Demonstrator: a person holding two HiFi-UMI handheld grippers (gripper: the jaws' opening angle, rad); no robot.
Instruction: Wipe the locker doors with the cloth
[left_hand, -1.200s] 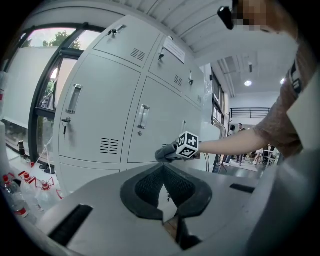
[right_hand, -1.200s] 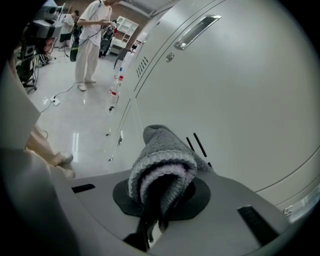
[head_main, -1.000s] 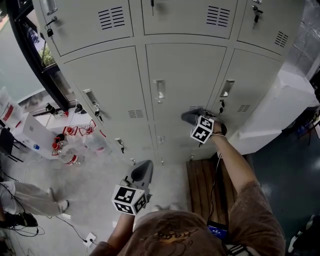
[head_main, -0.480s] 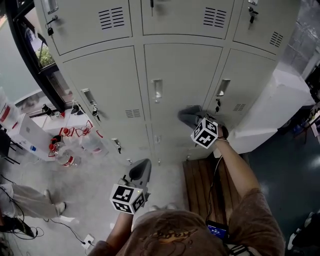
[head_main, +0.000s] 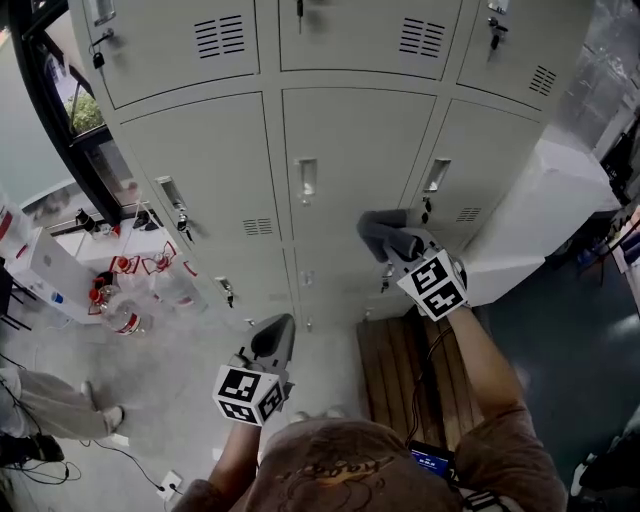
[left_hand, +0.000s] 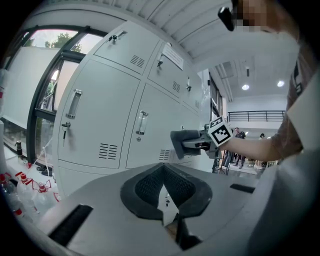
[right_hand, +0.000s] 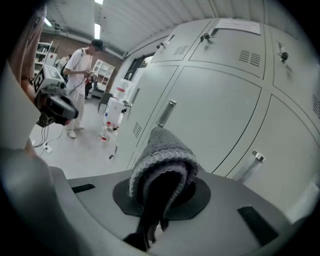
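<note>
grey cloth (right_hand: 161, 159), long axis toward locker door (right_hand: 215, 115), pinched by r hand-held gripper (head_main: 405, 250).

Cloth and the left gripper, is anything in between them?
Nothing. In the left gripper view only open air separates the left gripper from the cloth, which the right gripper holds; locker doors behind.
</note>
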